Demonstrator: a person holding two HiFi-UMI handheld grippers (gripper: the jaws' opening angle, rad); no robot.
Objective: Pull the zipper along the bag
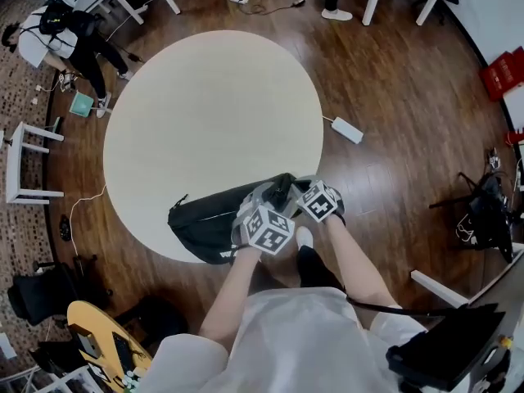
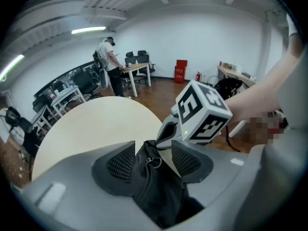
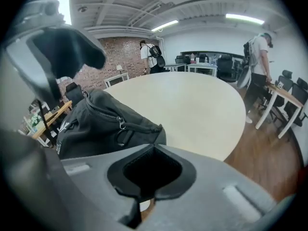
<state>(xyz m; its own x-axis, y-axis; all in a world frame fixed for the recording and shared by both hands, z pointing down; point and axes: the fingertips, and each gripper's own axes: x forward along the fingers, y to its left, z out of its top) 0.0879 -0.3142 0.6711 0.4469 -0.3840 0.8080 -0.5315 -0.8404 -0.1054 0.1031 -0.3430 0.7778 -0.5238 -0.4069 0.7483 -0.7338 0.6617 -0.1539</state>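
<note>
A black bag [image 1: 211, 223] lies on the round cream table [image 1: 213, 113] at its near edge. My left gripper [image 1: 260, 207] is at the bag's right end. In the left gripper view its jaws [image 2: 153, 154] stand apart around a raised fold of the bag [image 2: 154, 186], with a metal zipper ring [image 2: 154, 161] between the pads; a sliver of table shows beside the right pad [image 2: 186, 160]. My right gripper [image 1: 296, 193] sits just right of it, off the bag's end. Its pads [image 3: 153, 150] meet with nothing seen between them. The bag [image 3: 96, 126] and a zipper pull [image 3: 120, 125] lie ahead to its left.
The table's edge runs under both grippers, with dark wood floor [image 1: 393, 162] beyond. A white power strip [image 1: 348, 129] lies on the floor at the right. White tables, chairs and standing people [image 1: 57, 35] ring the room. A red crate [image 1: 503, 72] sits far right.
</note>
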